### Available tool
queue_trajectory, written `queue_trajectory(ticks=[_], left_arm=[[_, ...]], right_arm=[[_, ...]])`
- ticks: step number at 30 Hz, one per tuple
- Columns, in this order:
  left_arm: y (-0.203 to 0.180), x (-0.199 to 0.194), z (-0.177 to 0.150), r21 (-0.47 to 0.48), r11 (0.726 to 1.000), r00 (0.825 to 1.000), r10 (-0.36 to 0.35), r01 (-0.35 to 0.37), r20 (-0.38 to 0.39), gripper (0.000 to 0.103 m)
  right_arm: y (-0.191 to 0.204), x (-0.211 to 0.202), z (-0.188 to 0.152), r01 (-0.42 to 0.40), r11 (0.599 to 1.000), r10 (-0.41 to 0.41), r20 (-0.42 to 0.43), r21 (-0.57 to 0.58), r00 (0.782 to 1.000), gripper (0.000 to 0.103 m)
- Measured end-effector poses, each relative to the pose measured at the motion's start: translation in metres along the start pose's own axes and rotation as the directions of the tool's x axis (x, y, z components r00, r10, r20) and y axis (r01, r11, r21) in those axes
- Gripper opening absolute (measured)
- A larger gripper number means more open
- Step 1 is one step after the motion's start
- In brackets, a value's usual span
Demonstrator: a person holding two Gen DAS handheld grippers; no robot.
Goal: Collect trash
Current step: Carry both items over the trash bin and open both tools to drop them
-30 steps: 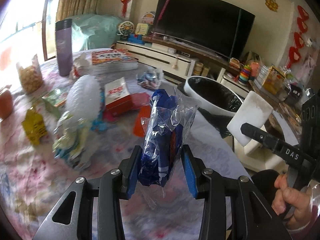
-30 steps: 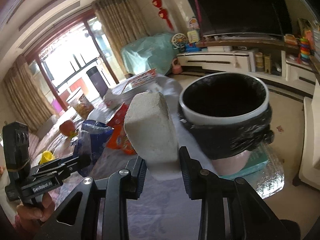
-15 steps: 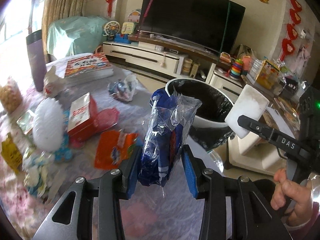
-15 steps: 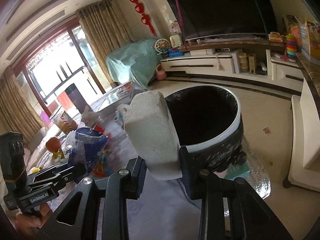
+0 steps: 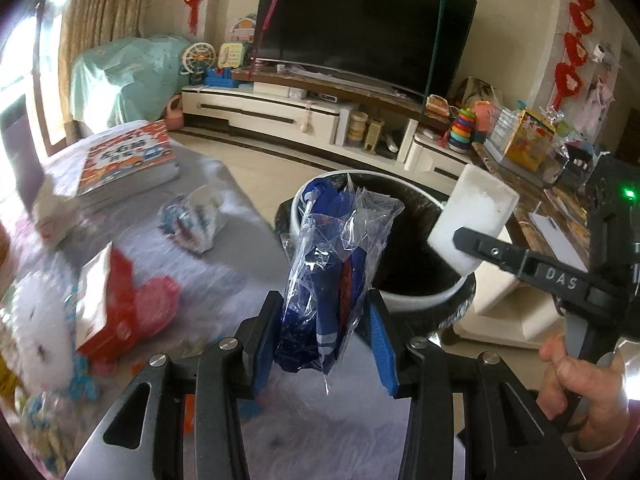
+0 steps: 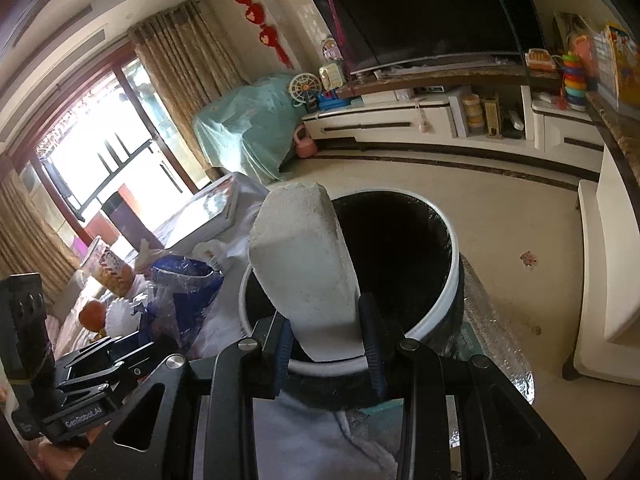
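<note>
The trash bin (image 6: 448, 280) now sits beneath both tools: the right tool (image 6: 326, 344) grips a foam block (image 6: 304, 264), the left tool (image 5: 324, 344) a blue wrapper (image 5: 332, 280).

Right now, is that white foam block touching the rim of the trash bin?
Apart. The left wrist view shows the white foam block pinched in the right gripper, held clear above the trash bin rim.

A crumpled blue and clear plastic wrapper (image 5: 334, 276) stands upright between the pads of the left hand-held gripper (image 5: 324, 340), its top at the 12 o'clock side over the trash bin's rim. A pale white foam block (image 6: 306, 272) is pinched upright in the right hand-held gripper (image 6: 326, 344). The trash bin (image 6: 450, 280) is round, white-rimmed, black-lined and open.
</note>
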State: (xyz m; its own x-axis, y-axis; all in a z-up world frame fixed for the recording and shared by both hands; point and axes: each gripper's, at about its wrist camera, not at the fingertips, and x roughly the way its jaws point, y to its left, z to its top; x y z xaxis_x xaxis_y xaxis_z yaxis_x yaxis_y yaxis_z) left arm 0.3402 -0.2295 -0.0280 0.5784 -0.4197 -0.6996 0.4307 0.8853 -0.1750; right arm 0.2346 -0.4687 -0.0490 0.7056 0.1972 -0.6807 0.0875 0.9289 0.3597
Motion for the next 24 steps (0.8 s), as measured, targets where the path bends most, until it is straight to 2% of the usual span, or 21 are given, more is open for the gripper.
queue_trajectory(ticks=[12,24], left_arm=[[-0.014,0.052,0.038,0.026,1.000,0.999,0.004,-0.003,-0.034,0.042],[-0.023,0.079,0.053,0.028,0.999,0.998,0.018,-0.016,-0.063,0.046]], right_arm=[[-0.023,0.029,0.024,0.010,1.000,-0.008,-0.073,0.017,0.997,0.032],[-0.035,0.043,0.035,0.022,0.999,-0.019,-0.110,0.034,0.994,0.035]])
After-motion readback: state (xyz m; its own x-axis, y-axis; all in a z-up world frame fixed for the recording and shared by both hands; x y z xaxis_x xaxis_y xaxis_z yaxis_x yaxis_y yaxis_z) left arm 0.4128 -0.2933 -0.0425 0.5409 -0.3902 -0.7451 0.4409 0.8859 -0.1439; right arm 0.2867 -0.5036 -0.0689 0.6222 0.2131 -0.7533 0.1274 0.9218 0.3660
